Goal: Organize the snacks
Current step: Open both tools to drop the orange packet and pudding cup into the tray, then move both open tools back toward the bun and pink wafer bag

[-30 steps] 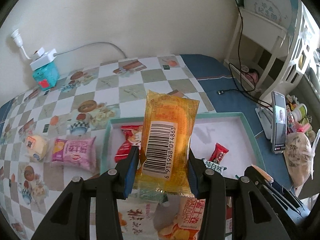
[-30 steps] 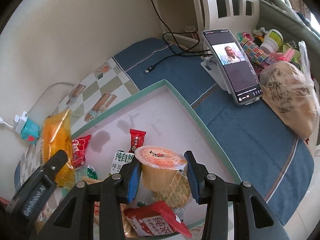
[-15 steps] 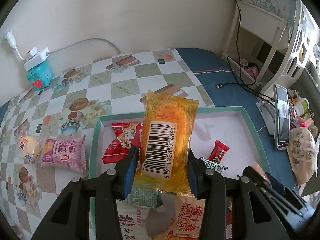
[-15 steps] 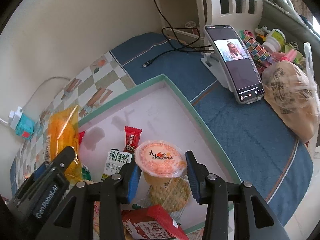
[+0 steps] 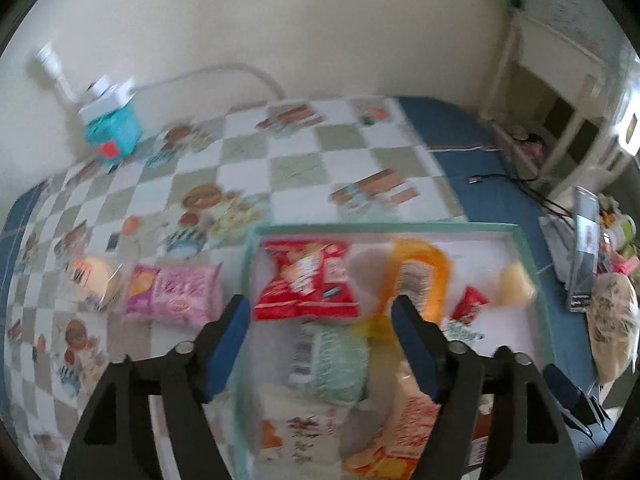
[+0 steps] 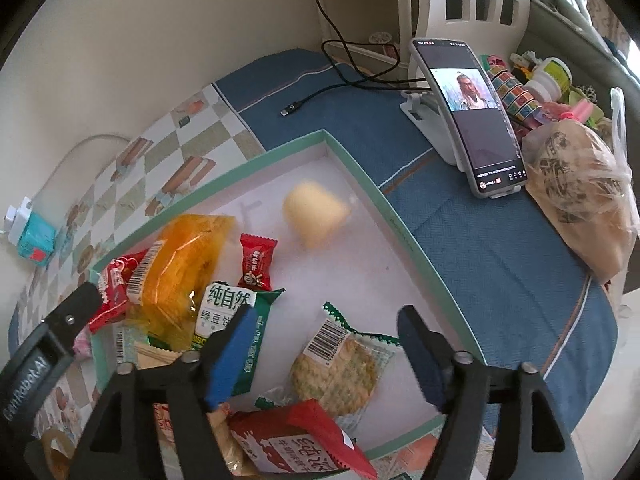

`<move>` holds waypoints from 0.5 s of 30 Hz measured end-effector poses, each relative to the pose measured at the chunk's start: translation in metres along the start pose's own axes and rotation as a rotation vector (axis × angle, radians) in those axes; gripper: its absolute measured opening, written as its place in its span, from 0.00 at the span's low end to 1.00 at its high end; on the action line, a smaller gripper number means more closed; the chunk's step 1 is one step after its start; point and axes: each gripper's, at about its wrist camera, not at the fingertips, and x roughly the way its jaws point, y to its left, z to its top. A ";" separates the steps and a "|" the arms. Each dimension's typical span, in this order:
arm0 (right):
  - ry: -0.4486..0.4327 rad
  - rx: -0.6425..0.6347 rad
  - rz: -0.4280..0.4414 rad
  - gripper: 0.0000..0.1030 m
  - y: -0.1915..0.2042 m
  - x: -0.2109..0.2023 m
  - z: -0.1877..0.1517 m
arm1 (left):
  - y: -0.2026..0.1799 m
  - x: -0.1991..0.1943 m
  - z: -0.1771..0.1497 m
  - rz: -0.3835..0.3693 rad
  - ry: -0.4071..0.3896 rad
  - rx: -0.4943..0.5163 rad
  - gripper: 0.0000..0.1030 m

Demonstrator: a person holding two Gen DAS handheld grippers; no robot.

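A shallow green-rimmed box (image 6: 356,168) (image 5: 528,256) holds several snacks. My left gripper (image 5: 320,320) is open and empty above the box's left part. The orange packet (image 5: 416,276) (image 6: 180,264) lies blurred in the box beyond it, beside a red packet (image 5: 308,276). My right gripper (image 6: 324,340) is open and empty over the box's near part. The yellow jelly cup (image 6: 314,216) (image 5: 516,286) is blurred near the box's far corner. A pink packet (image 5: 176,294) and a pale round bun (image 5: 90,284) lie on the checked cloth left of the box.
A phone on a stand (image 6: 468,116) and a plastic bag (image 6: 580,196) sit right of the box on the blue cloth. A cable (image 6: 320,92) lies behind. A teal box with a plug (image 5: 110,128) stands at the wall. White shelving (image 5: 560,80) is at the right.
Both grippers have opened. The orange packet has dropped from the left gripper into the box. The jelly cup has left the right gripper and is moving toward the box's far corner.
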 end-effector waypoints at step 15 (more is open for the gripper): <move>-0.007 -0.045 -0.004 1.00 0.017 -0.012 -0.001 | 0.101 0.008 -0.007 0.180 0.135 -0.293 0.95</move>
